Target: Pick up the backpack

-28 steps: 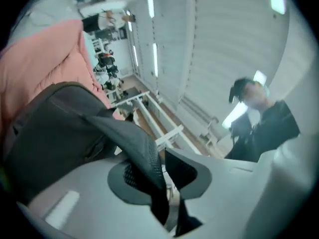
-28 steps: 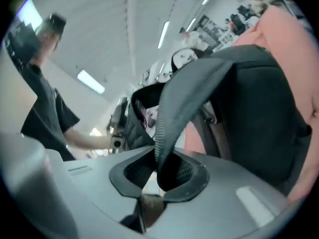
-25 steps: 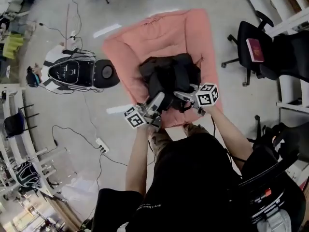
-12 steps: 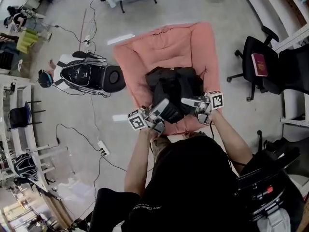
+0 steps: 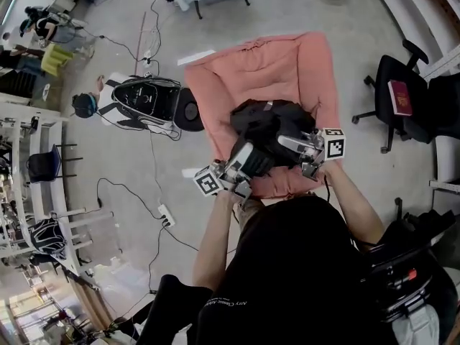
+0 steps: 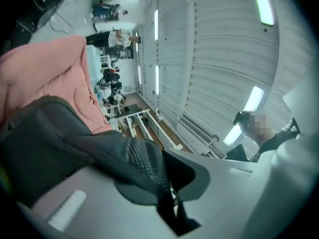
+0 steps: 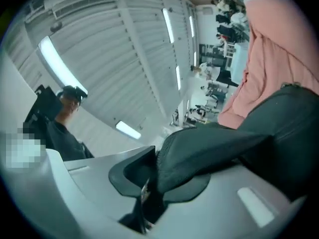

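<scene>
- Black backpack (image 5: 269,124): lies over the middle of the pink floor cushion (image 5: 259,63), toward its near edge; cannot tell whether already clear of the padding.
- Left gripper (image 5: 246,157): jaws just closing, pinched on a mesh-padded shoulder strap (image 6: 142,161) that runs between them.
- Right gripper (image 5: 289,142): jaws just easing slightly apart, yet pressed on a second padded strap (image 7: 209,153), drawn taut toward the pack.
- Handling, as judged: soft, slumping fabric body, likely to sag and swing below the straps; weight unknown, though the full, rounded shape hints at contents.
- Hold points, as judged: padded straps suit narrow jaws, and the textured mesh resists slipping; best taken close to the upper anchors, both sides kept level, to stop the pack tipping or twisting.
</scene>
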Demonstrator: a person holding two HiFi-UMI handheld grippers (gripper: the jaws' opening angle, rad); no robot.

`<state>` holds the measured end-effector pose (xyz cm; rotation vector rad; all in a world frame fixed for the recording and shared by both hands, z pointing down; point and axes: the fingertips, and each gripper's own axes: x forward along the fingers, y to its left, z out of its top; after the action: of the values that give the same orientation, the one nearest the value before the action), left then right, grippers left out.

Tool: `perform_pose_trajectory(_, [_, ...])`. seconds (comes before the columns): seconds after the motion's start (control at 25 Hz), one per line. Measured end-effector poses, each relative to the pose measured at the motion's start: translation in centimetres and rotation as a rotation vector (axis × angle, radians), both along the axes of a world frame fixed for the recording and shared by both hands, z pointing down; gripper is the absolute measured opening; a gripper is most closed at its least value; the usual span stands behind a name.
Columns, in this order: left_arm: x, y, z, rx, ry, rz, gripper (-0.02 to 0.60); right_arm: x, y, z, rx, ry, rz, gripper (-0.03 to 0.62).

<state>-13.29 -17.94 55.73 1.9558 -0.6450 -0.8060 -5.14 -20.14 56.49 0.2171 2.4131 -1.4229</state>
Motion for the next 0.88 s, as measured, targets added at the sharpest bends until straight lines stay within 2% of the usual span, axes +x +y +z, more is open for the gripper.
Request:
perform_pose_trajectory(0.08, [-0.2, -0.6, -0.6, -0.003, 0.018, -0.014, 0.029, -0.7, 2.5, 0.8, 0.127, 0.105, -0.095, 0.132])
perform_pose_trajectory(0.16, [1.1, -0.5, -0.6, -0.021, 0.036, 0.046, 0.025, -2.3, 4.2, 1.9, 0.254, 0.216, -0.133, 0.224])
perform_pose_trajectory(0.2, [1.7, -0.4, -0.5, -0.031, 0.047, 0.071, 0.023, -3.0, 4.5, 2.6, 0.304, 0.259, -0.135, 0.232])
perform_pose_trajectory(0.28, [2.1, -0.7, -0.3, -0.029, -0.002, 0.066, 0.025, -3.9, 5.0, 3.6, 0.355, 0.304, -0.155, 0.217])
perform_pose_trajectory(0.44, [1.7, -1.7, 1.2, -0.017, -0.214, 0.002, 0.037, -2.7, 6.2, 3.5, 0.278, 0.244, -0.299, 0.091])
perform_pose_trajectory(0.52, [1.8, -2.0, 2.0, -0.017, -0.292, 0.002, 0.077, -1.9, 6.2, 2.4, 0.245, 0.206, -0.319, 0.086])
perform_pose_trajectory(0.6, [2.1, -2.2, 1.8, -0.020, -0.251, 0.008, 0.098, -1.9, 5.6, 1.9, 0.259, 0.207, -0.268, 0.081])
perform_pose_trajectory(0.68, [2.3, -2.4, 1.5, -0.034, -0.182, 0.012, 0.107, -2.5, 5.1, 2.1, 0.285, 0.237, -0.210, 0.121])
perform_pose_trajectory(0.72, [2.3, -2.5, 1.6, -0.042, -0.171, 0.011, 0.109, -2.7, 5.0, 2.3, 0.289, 0.251, -0.194, 0.093])
perform_pose_trajectory(0.8, [2.3, -2.3, 1.8, -0.050, -0.194, 0.019, 0.107, -2.9, 5.0, 2.4, 0.272, 0.257, -0.198, 0.076])
perform_pose_trajectory(0.88, [2.9, -1.8, 1.9, -0.040, -0.247, 0.067, 0.107, -2.8, 5.1, 2.6, 0.247, 0.248, -0.211, 0.064])
